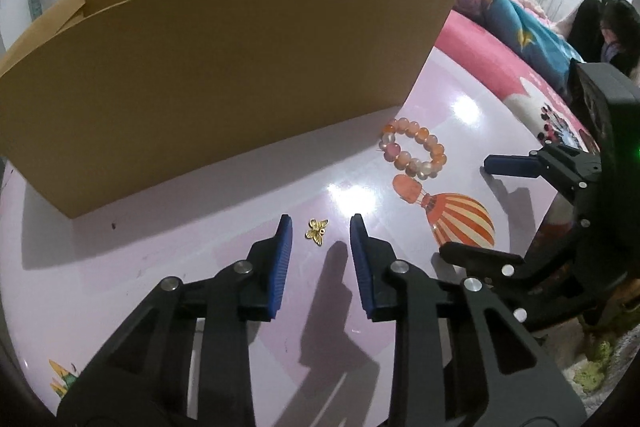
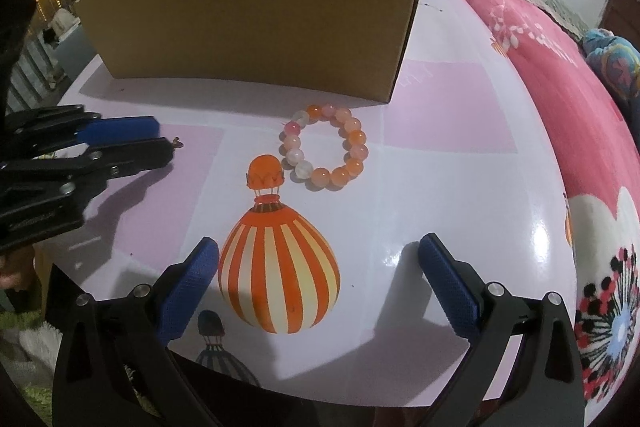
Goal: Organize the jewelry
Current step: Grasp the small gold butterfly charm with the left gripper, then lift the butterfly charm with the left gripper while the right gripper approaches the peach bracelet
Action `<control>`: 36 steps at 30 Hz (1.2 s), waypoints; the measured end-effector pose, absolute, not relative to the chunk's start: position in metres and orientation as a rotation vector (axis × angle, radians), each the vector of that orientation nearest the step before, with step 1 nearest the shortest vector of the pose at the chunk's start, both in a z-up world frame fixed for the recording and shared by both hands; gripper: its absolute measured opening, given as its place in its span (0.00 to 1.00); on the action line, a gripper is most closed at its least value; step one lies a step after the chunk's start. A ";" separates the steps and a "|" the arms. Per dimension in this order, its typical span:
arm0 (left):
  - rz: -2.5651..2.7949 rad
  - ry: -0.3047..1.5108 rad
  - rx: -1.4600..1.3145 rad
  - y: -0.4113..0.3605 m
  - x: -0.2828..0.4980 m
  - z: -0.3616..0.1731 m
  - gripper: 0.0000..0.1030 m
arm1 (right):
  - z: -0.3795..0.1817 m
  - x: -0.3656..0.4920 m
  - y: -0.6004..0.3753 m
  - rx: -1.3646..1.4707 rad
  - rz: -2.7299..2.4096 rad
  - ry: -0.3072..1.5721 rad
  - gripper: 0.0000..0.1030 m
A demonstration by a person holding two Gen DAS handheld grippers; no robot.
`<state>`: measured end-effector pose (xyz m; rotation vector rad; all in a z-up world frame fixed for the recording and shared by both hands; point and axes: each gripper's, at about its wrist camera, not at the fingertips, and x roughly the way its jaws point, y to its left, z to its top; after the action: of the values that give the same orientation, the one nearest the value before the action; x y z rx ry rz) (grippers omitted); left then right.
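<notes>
Plainly, the cardboard box (image 1: 224,75) is the biggest thing on the glossy lilac worktop (image 1: 248,195): matte brown, straight-walled, open at the top, and the likely home for the jewelry. In front of the box's near wall the worktop carries a printed orange-striped hot-air balloon (image 2: 280,275), flat and shiny under the lamp glare.

Just off the box's near right corner lies the bead bracelet (image 2: 326,151), a closed ring of smooth, round, translucent beads in orange, pink and milky white. It is untouched and apart from both tools.

The right gripper (image 2: 318,283) hovers over the balloon print, well short of the bracelet, its jaws wide and empty.

The left gripper (image 1: 320,227) sits nearer the box's long front wall, its jaws narrowed around the gold butterfly charm (image 1: 317,231) but not yet pressing it; the charm lies flat on the worktop between the ribbed blue pads (image 1: 285,247), closer to the left one.

The charm is thin, hard metal on a slick surface, so the pick probably goes best with the tips lowered until they almost touch the worktop, the charm centred, and the closing done slowly so it does not skate sideways. Once pinched, lift straight up before carrying it over the box wall.
</notes>
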<state>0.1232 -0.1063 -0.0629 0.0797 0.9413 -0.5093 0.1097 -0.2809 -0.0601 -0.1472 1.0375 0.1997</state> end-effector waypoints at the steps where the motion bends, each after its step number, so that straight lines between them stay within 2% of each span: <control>1: -0.510 0.948 0.088 -0.108 0.125 -0.063 0.25 | -0.060 0.109 -0.281 -0.148 0.203 1.034 0.94; 7: -0.489 0.959 0.174 -0.120 0.127 -0.064 0.11 | -0.061 0.108 -0.282 -0.149 0.211 1.025 0.94; 19: -0.501 0.941 0.296 -0.134 0.126 -0.062 0.07 | -0.061 0.108 -0.281 -0.148 0.213 1.012 0.94; 36: -0.434 0.932 0.189 -0.095 0.105 -0.053 0.06 | -0.044 0.108 -0.300 -0.038 0.234 0.971 0.92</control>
<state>0.1051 -0.0947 -0.0530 0.1890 0.9318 -0.4342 0.1081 -0.3001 -0.0436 -0.0379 0.9710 0.2335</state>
